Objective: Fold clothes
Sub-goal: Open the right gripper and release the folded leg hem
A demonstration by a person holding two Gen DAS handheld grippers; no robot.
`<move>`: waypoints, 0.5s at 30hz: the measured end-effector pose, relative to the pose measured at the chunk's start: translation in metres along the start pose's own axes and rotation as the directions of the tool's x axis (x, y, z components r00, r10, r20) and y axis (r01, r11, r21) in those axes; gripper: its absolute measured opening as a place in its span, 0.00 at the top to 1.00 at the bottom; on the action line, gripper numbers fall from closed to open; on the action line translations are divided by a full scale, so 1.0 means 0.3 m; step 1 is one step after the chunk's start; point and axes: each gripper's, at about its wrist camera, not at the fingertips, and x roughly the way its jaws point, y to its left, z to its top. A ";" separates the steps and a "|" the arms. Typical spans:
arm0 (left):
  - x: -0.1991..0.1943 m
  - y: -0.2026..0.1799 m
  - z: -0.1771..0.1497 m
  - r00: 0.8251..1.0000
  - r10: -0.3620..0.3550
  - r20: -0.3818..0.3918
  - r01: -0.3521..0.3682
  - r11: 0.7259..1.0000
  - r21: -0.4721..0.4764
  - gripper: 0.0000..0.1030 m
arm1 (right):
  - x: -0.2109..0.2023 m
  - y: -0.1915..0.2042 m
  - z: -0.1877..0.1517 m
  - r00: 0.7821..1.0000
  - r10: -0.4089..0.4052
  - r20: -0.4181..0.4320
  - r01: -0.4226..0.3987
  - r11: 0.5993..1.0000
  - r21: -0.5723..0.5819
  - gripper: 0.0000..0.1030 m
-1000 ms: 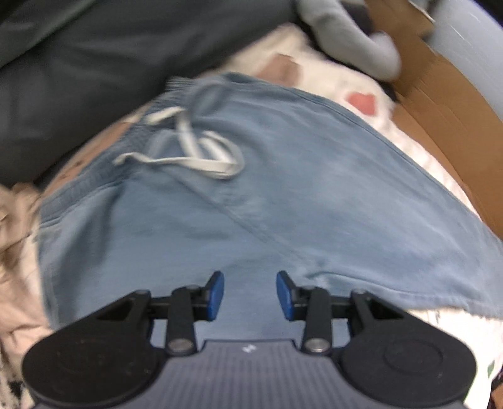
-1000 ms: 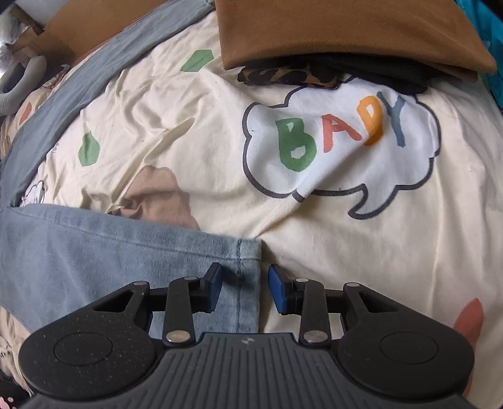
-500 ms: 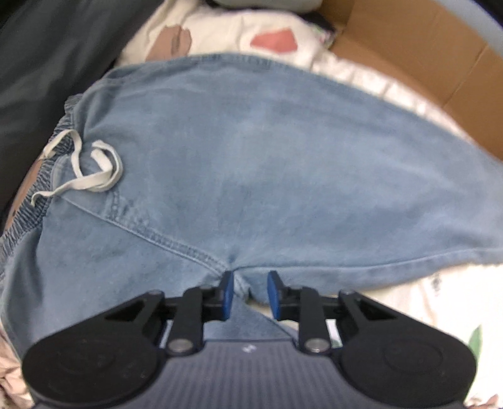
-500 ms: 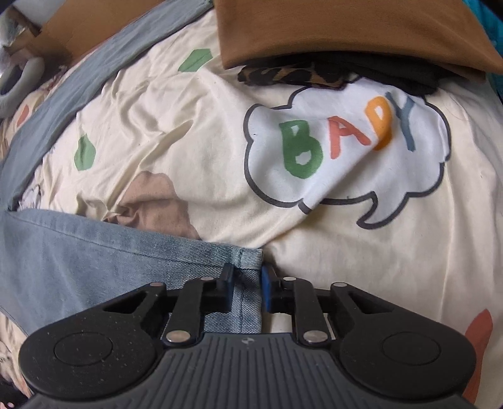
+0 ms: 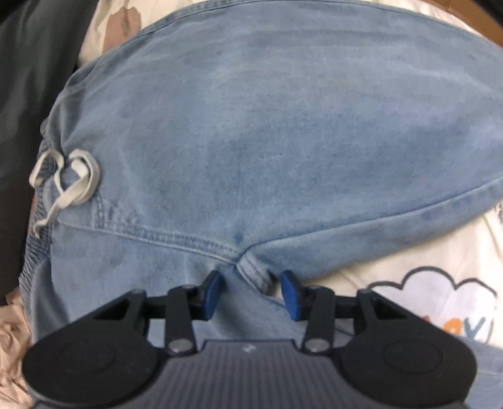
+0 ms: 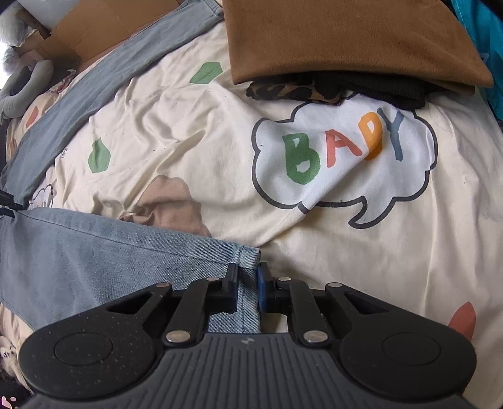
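Light blue denim jeans (image 5: pixel 267 141) lie spread on the bed, their white drawstring (image 5: pixel 67 185) at the waistband on the left. My left gripper (image 5: pixel 251 289) hovers low over the crotch seam (image 5: pixel 254 273). Its jaws are opening, the seam lies between the blue pads, and neither pad presses on it. In the right wrist view one jeans leg (image 6: pixel 110 251) runs in from the left. My right gripper (image 6: pixel 246 283) is closing on that leg's hem (image 6: pixel 250 254), both pads tight against the cloth.
The cream bedsheet (image 6: pixel 188 151) carries a "BABY" cloud print (image 6: pixel 345 157). A folded brown garment (image 6: pixel 345 41) tops a stack with black and leopard-print pieces at the back. A grey-blue cloth strip (image 6: pixel 94 81) and cardboard (image 6: pixel 103 28) lie far left. Dark fabric (image 5: pixel 28 78) borders the jeans.
My left gripper came down towards the crotch seam, narrowed its jaws, then spread them again. The right gripper's jaws closed onto the leg hem and stayed in place.
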 end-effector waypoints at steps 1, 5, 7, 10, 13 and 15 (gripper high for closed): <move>0.003 -0.004 0.004 1.000 0.020 0.009 -0.020 1.000 0.018 0.56 | -0.004 0.005 0.000 1.000 -0.006 0.002 0.006 1.000 -0.007 0.90; -0.029 0.029 0.016 0.997 0.025 0.073 -0.023 0.999 -0.025 0.65 | -0.030 0.015 -0.006 0.999 -0.031 0.008 0.031 1.000 -0.003 0.93; -0.049 0.057 0.014 0.995 0.007 0.098 -0.002 0.999 -0.053 0.70 | -0.047 0.020 -0.012 0.999 -0.038 0.013 0.038 0.999 0.002 0.94; -0.075 0.094 0.009 0.992 -0.019 0.123 0.029 0.996 -0.082 0.72 | -0.076 0.031 -0.021 0.999 -0.050 0.021 0.050 0.999 0.007 0.94; -0.104 0.119 0.006 0.988 -0.042 0.150 0.059 0.992 -0.110 0.74 | -0.099 0.042 -0.033 0.998 -0.066 0.026 0.065 0.998 0.009 0.94; -0.120 0.124 0.005 0.984 -0.058 0.167 0.082 0.987 -0.139 0.74 | -0.113 0.052 -0.044 0.996 -0.081 0.028 0.081 0.997 0.004 0.95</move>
